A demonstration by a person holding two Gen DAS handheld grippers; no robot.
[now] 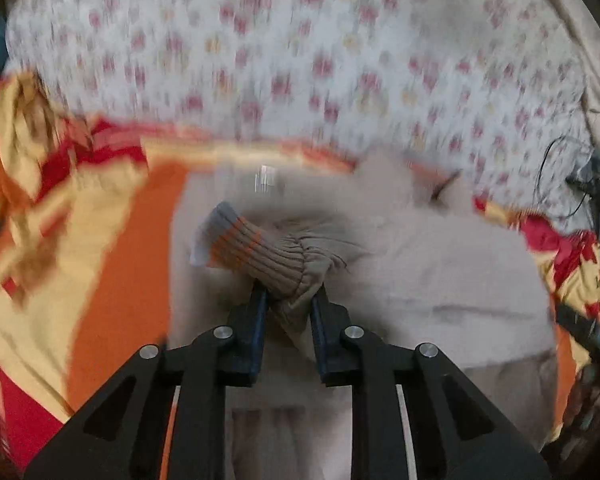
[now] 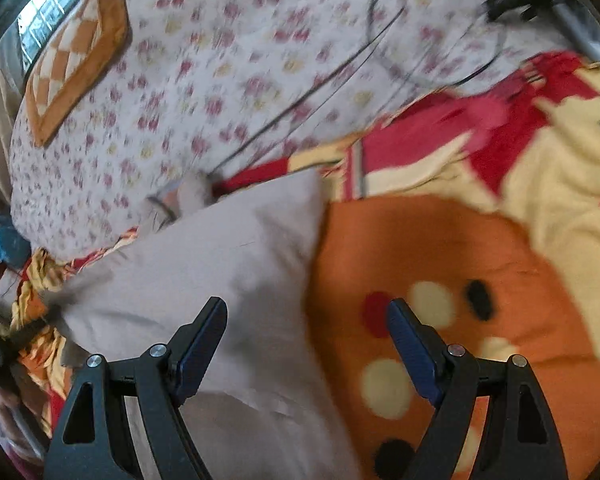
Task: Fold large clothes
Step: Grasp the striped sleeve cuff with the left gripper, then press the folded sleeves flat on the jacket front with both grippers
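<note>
The left gripper (image 1: 288, 296) was clamped on the ribbed cuff (image 1: 256, 252) of a beige garment (image 1: 420, 280), with the bunched cloth pressed between its two pads. The cuff had orange and grey stripes at its end and stuck out to the left beyond the fingers. The body of the garment lay spread on the orange and yellow blanket (image 1: 112, 248), near the edge where the blanket met the flowered sheet (image 1: 300, 60) of the bed.

The right gripper (image 2: 306, 344) had its jaws wide apart and held nothing. It hung over the right border of the garment (image 2: 220, 264), where the beige cloth ended and the orange blanket (image 2: 440, 248) began.

In my judgement, several things could go wrong. The left grip took only the cuff, so a strong pull could drag the sleeve alone and twist the body. The cloth could also slip out of the pads, because the knit is thick and soft. If the right gripper closed too low, it could catch the blanket together with the garment and lift both. A thin dark cable (image 2: 312, 92) lay on the sheet nearby and a wide sweep could hook it.
</note>
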